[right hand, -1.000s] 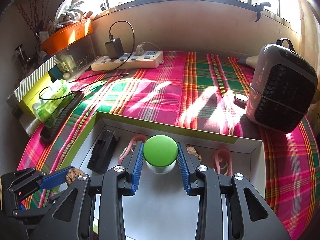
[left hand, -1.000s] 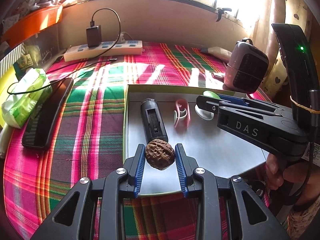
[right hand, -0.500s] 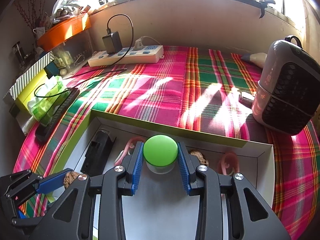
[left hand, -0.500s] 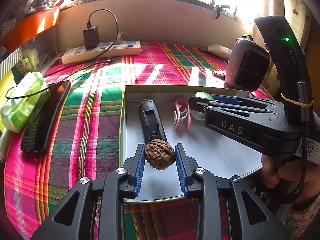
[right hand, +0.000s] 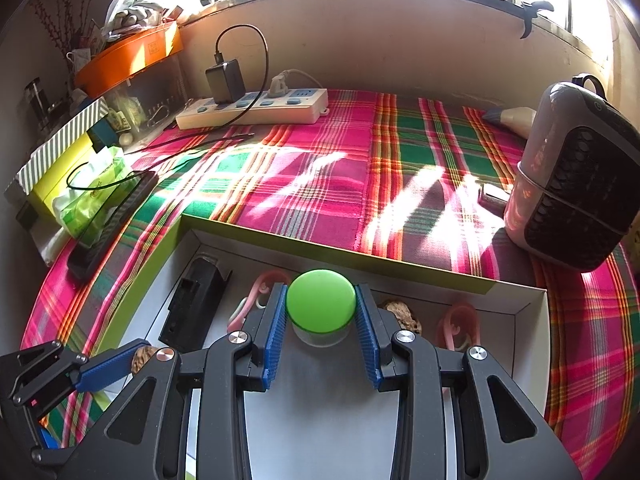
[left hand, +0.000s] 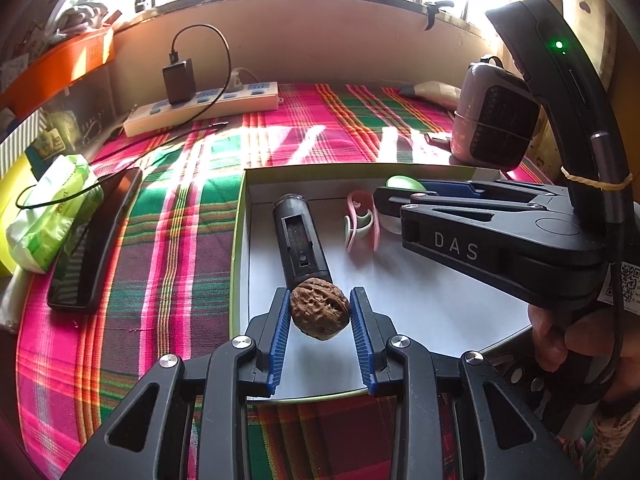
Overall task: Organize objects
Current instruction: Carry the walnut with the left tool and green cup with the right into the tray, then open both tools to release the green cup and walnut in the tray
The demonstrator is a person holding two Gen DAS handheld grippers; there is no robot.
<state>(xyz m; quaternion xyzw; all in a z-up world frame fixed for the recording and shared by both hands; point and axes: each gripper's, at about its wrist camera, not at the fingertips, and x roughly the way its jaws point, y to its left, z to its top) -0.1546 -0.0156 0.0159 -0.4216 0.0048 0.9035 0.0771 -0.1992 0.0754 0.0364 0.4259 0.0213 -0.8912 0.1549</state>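
My left gripper (left hand: 319, 312) is shut on a brown walnut (left hand: 319, 314) and holds it over the near left part of a shallow white box with a green rim (left hand: 237, 248). My right gripper (right hand: 321, 318) is shut on a small jar with a green lid (right hand: 321, 306), held over the box floor (right hand: 320, 420). In the box lie a black cylindrical device (left hand: 299, 242), a pink and mint clip (left hand: 360, 226), a second walnut (right hand: 404, 315) and a second pink clip (right hand: 458, 326). The right gripper also shows in the left wrist view (left hand: 404, 192).
The box sits on a pink and green plaid cloth (right hand: 340, 168). A white power strip with a black charger (right hand: 252, 110) lies at the back. A small grey heater (right hand: 576, 196) stands at the right. A black phone (left hand: 94, 240) and a green tissue pack (left hand: 48, 216) lie at the left.
Both grippers have drawn slightly back and up over the box, each still holding its object. The box contents have not moved.
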